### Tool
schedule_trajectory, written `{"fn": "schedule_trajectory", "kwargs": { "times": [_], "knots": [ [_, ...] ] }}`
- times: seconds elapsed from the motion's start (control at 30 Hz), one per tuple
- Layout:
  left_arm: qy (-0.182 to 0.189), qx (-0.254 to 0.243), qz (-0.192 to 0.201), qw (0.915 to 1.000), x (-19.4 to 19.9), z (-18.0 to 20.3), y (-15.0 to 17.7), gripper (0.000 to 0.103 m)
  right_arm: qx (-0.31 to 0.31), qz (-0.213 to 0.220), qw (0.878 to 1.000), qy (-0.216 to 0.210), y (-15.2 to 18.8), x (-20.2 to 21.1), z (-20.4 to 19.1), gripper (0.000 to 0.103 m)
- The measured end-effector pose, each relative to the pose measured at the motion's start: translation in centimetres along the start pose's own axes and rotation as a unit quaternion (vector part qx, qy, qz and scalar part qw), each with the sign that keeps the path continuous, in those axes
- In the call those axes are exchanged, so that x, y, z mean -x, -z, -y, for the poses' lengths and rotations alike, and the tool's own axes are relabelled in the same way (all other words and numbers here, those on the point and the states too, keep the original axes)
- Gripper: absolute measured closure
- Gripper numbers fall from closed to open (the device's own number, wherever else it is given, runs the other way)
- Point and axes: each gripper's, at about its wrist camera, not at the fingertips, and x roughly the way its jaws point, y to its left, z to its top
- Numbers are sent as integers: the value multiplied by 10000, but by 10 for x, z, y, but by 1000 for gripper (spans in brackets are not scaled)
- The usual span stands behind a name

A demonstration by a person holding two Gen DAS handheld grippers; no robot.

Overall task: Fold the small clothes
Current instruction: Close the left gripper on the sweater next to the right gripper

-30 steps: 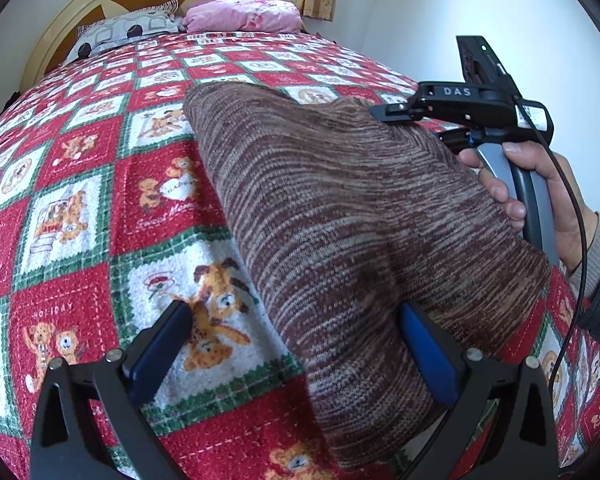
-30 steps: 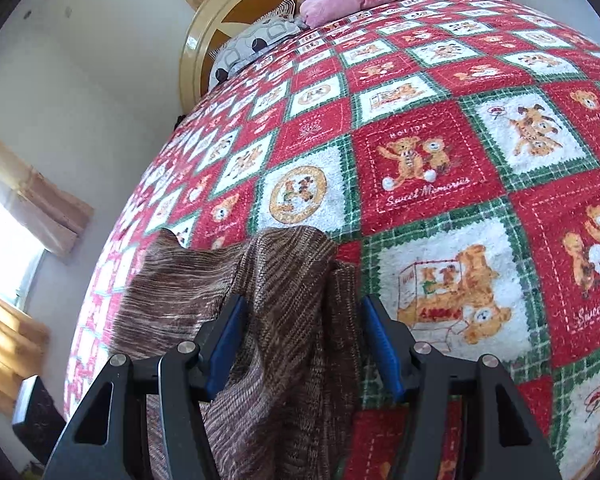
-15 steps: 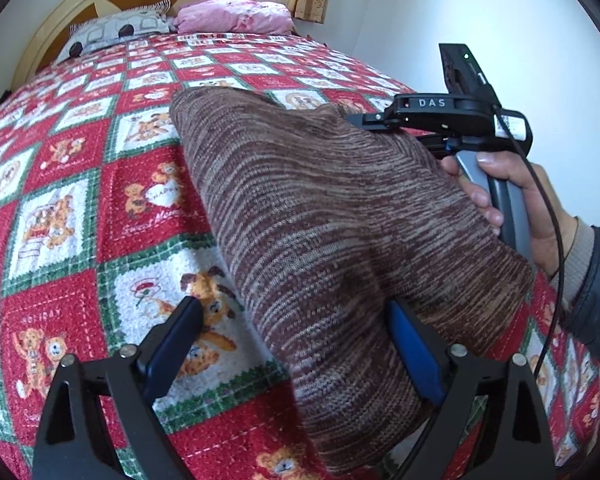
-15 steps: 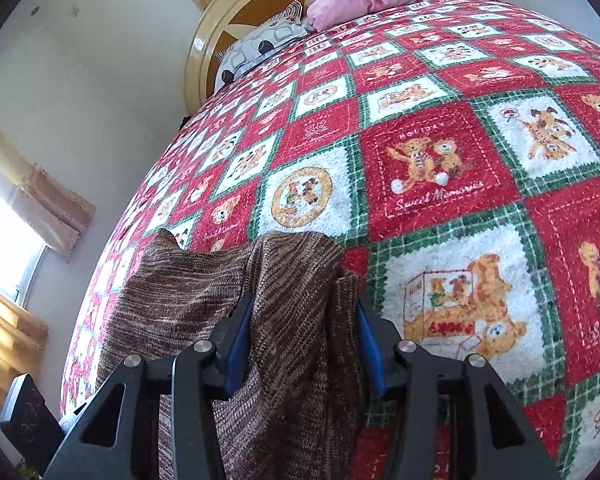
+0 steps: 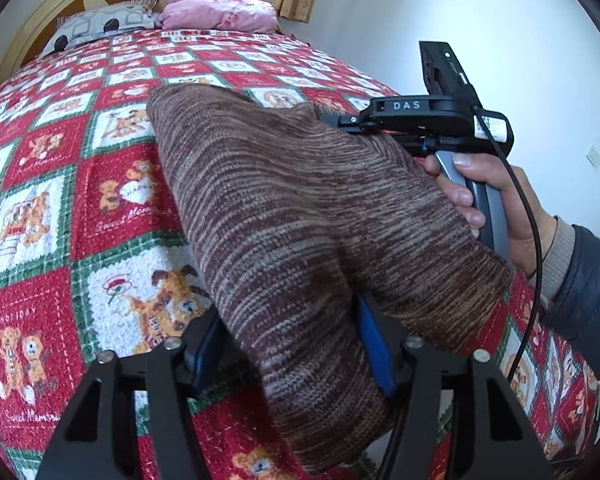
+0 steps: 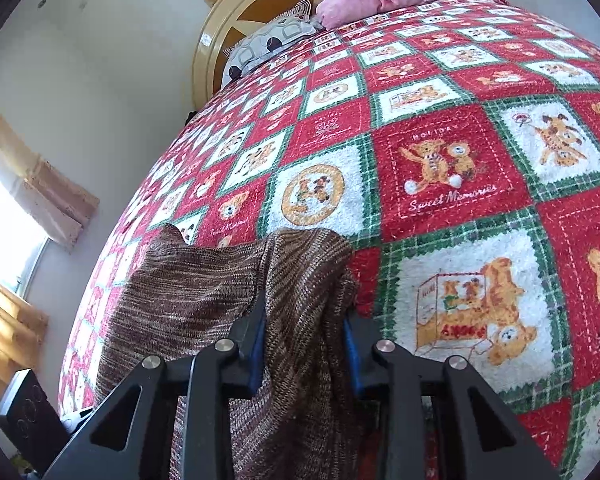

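Note:
A brown striped knit garment (image 5: 300,208) lies humped on the bed, stretched between both grippers. My left gripper (image 5: 288,344) has the near fold between its blue pads. Its jaws are closing: the right pad touches the cloth and the left pad is just at the fold's edge. In the right wrist view the garment (image 6: 188,296) bunches between the pads of my right gripper (image 6: 304,332). These jaws are closing too and squeeze the bunched corner. The left wrist view shows the right gripper (image 5: 340,120) at the garment's far edge, held by a hand (image 5: 500,200).
A red, white and green teddy-bear bedspread (image 6: 440,160) covers the bed. A pink pillow (image 5: 220,12) and a patterned pillow (image 5: 100,24) lie by the round headboard (image 6: 220,32). A white wall (image 5: 500,20) runs along the bed's right side.
Both pairs of jaws have narrowed around the brown garment. The left pads came in from wide apart to the fold, and the right pads closed onto the bunched corner. Neither hand has shifted.

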Motion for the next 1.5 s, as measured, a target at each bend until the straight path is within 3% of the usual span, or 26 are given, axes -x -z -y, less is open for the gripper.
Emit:
{"fn": "schedule_trajectory", "kwargs": {
  "times": [0.13,0.33,0.5,0.6,0.83,1.0,1.5],
  "knots": [
    [-71,-62,34,10000,2,3,2,48,141,60,9997,212,1,1,-8,76],
    [-154,-69,111,9998,7,3,2,64,223,136,9988,412,2,3,-15,80],
    [-235,8,131,9996,14,3,0,78,300,367,9966,680,3,18,-30,81],
    [-285,12,142,9995,18,3,-1,81,338,537,9955,703,3,30,-41,82],
    [-210,-3,277,9994,41,7,-2,85,398,808,9946,506,3,57,-65,82],
    [-368,-197,457,9981,68,14,5,85,525,936,9936,345,8,73,-91,82],
    [-673,233,891,9935,147,-12,45,85,835,958,9915,-292,42,98,-177,82]
  ]
}}
